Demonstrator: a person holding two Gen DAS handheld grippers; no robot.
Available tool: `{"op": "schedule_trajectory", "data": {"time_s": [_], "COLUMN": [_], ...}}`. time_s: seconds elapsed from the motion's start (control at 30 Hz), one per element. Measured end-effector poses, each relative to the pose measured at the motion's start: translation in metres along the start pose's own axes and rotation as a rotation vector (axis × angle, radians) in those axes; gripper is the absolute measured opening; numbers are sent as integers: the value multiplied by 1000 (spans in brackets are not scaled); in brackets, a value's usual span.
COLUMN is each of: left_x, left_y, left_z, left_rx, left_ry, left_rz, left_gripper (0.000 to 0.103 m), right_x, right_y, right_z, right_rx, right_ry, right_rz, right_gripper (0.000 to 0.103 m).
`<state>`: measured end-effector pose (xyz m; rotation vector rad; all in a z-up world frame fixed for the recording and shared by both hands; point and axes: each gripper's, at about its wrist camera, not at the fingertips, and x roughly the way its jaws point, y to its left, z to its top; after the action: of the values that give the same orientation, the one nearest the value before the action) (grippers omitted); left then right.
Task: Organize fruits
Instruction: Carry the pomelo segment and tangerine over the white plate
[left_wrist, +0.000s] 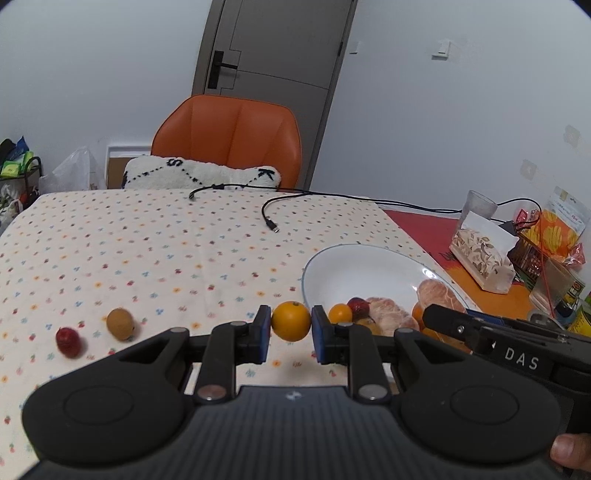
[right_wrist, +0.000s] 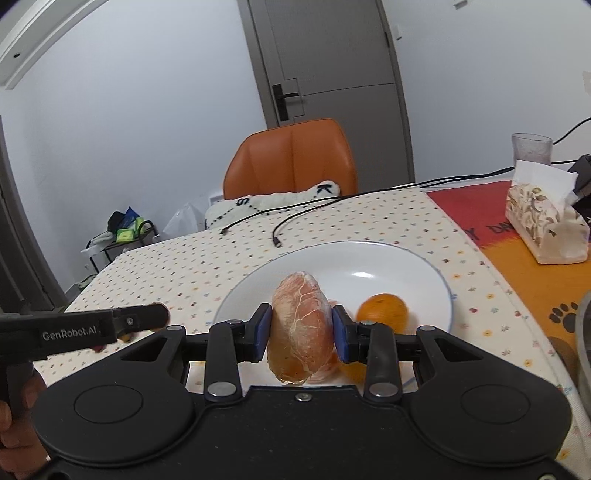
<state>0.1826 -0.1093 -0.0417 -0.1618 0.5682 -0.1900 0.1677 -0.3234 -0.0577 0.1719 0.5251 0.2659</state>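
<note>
My left gripper (left_wrist: 291, 328) is shut on a small orange (left_wrist: 291, 320), held above the cloth just left of the white plate (left_wrist: 354, 266). On the plate lie a small orange fruit (left_wrist: 340, 313), a red fruit (left_wrist: 358, 305) and peeled pomelo segments (left_wrist: 386, 312). A brown longan (left_wrist: 119, 324) and a red strawberry (left_wrist: 68, 341) lie on the cloth to the left. My right gripper (right_wrist: 303, 332) is shut on a peeled pomelo segment (right_wrist: 303, 328) over the plate (right_wrist: 369, 266), beside an orange (right_wrist: 383, 311).
A dotted tablecloth (left_wrist: 147, 251) covers the table, with black cables (left_wrist: 271, 218) at the far side. An orange chair (left_wrist: 229, 136) with a white cushion stands behind. A tissue pack (right_wrist: 543, 225), a glass (right_wrist: 531, 147) and snack bags (left_wrist: 557, 229) crowd the right side.
</note>
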Motion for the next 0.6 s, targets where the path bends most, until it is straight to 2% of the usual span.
{"op": "schedule_trajectory", "data": {"time_s": [0.37, 0.6], "left_x": [27, 51], "left_y": [-17, -26], "left_z": [18, 25], "left_rx": [41, 58], "left_ry": [-3, 26], "left_rz": [-8, -14], "left_gripper": [22, 22], "right_x": [19, 35], "right_y": [-19, -27], "right_z": [8, 16], "right_rx": [6, 6], "right_ry": [2, 8], "right_rz": [-40, -51], "right_gripper": [33, 33]}}
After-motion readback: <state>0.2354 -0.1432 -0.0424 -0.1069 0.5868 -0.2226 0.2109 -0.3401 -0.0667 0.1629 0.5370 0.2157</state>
